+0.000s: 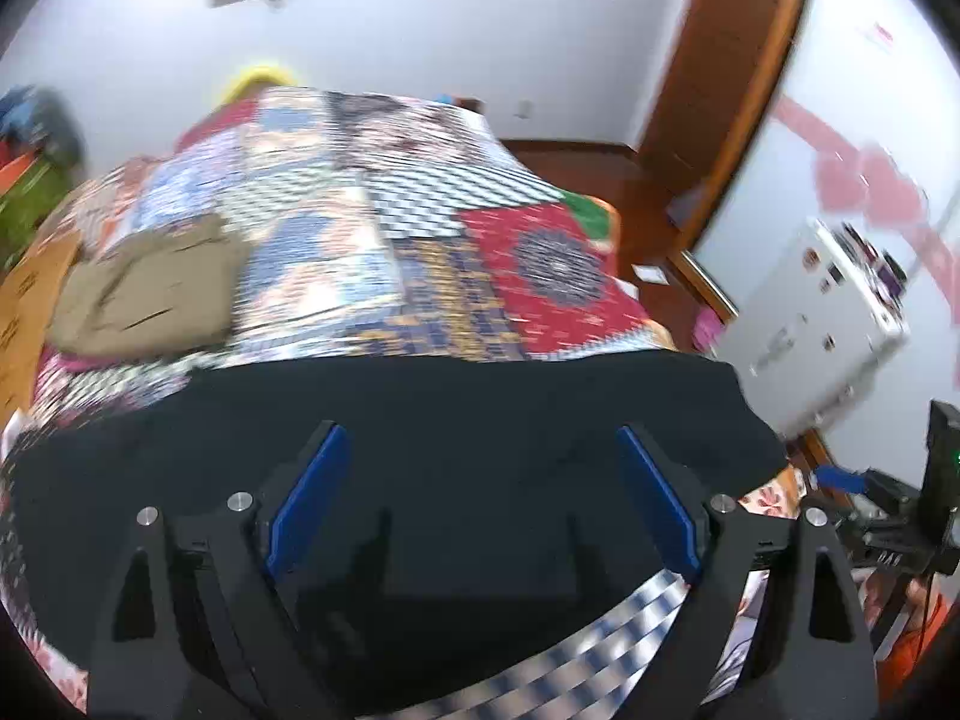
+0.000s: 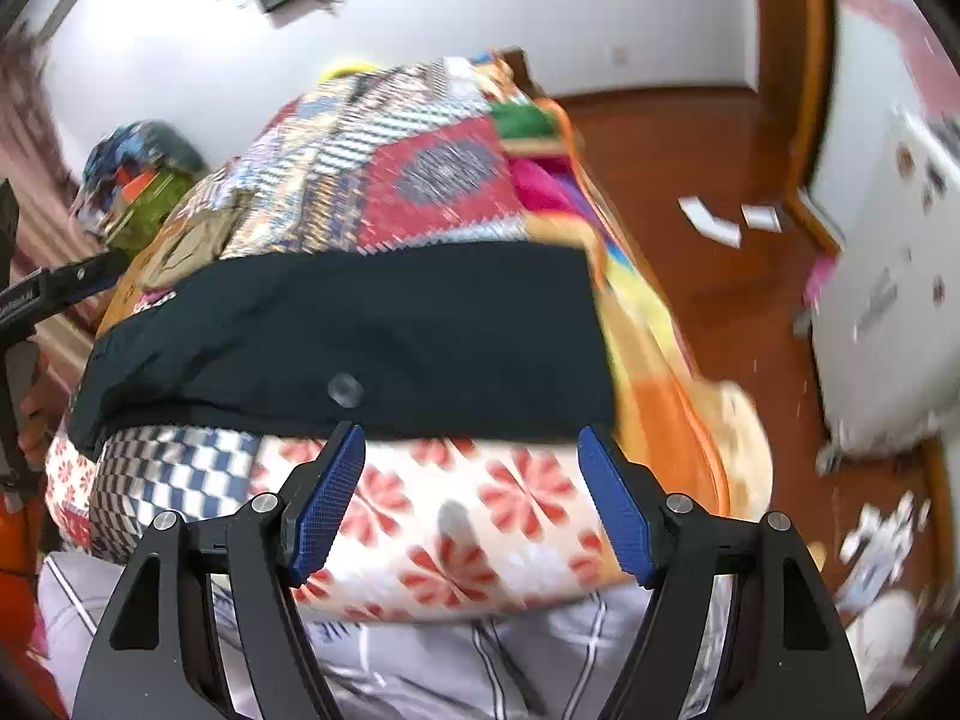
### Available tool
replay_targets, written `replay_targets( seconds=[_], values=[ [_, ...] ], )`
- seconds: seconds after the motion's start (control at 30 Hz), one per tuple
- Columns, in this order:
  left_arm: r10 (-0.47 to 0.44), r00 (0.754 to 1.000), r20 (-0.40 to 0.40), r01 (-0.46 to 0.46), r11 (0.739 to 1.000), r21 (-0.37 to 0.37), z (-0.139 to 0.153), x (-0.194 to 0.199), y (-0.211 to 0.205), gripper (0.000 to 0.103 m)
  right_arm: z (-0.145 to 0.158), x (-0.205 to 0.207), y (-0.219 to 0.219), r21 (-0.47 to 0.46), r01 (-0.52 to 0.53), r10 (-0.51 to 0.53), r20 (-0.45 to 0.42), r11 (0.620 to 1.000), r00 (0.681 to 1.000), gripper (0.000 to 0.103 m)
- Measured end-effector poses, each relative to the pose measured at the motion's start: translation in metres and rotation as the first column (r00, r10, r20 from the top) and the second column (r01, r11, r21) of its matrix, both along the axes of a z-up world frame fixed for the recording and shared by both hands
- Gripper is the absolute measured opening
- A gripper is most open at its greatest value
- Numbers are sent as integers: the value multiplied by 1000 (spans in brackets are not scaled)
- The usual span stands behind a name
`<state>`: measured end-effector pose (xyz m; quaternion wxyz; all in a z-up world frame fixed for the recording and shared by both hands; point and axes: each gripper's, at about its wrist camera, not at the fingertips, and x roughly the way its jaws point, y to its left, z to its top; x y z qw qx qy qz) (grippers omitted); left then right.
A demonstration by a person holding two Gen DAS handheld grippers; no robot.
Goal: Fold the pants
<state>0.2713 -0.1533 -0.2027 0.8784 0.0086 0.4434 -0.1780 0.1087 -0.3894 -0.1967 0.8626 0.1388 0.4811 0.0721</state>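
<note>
**Dark pants lie across the near end of a patchwork bed, both grippers wide apart**

The left wrist view looks down on the black pants (image 1: 420,420), which fill the frame from 9 o'clock to 3 o'clock as a broad flat band on the patchwork quilt (image 1: 390,240). The left gripper (image 1: 483,438) hangs just over the cloth with its blue-padded fingers (image 1: 306,498) spread wide and nothing between them; whether the tips touch the fabric cannot be told. Only this view shows a rumpled khaki garment (image 1: 144,294) on the quilt at 10 o'clock, well apart from the pants, and a brown cardboard sheet (image 1: 30,312) at the bed's 9 o'clock edge. At 3 o'clock, a white cabinet (image 1: 828,324) stands on the floor.

The right wrist view shows what the left does not: the near edge of the pants (image 2: 360,324), with a round button (image 2: 345,390) on the waistband, at centre. The right gripper (image 2: 471,438) sits at 6 o'clock, its tips just short of that edge over a red-flowered quilt patch (image 2: 468,510), fingers (image 2: 327,498) wide and holding nothing. A white striped sheet (image 2: 480,660) shows below at 6 o'clock. At 9 o'clock the other gripper's dark body (image 2: 54,294) enters the frame. White papers (image 2: 711,219) lie on the wooden floor (image 2: 690,138) at 2 o'clock.
</note>
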Motion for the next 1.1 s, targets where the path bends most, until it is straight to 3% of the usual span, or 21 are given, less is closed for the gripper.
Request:
replay_targets(
  seconds=[0.2, 0.33, 0.43, 0.53, 0.67, 0.83, 1.0, 1.1],
  values=[
    [-120, 991, -56, 123, 990, 68, -27, 9, -75, 91, -21, -1, -10, 174, 41, -31, -60, 984, 998, 70],
    [-158, 982, -100, 167, 983, 82, -47, 8, -96, 87, -31, 11, -9, 250, 33, -12, -84, 968, 996, 70],
    [-178, 971, -160, 191, 979, 71, -64, 10, -102, 68, -39, 20, -4, 269, 27, -1, -98, 963, 995, 73],
    [-175, 962, -212, 193, 979, 68, -79, 9, -102, 59, -41, 23, -3, 277, 26, 0, -93, 960, 996, 73],
    [-162, 954, -253, 182, 982, 55, -92, 11, -98, 54, -42, 31, -6, 311, 44, -22, -73, 949, 997, 73],
    [-163, 955, -246, 183, 981, 60, -94, 10, -98, 54, -48, 45, -13, 368, 83, -63, -67, 926, 996, 73],
    [-166, 961, -222, 192, 976, 98, -96, 5, -103, 54, -37, 50, -13, 377, 129, -132, -18, 917, 991, 54],
    [-166, 961, -223, 190, 978, 92, -96, 7, -101, 54, -29, 52, -11, 380, 134, -154, 22, 915, 988, 48]
  ],
)
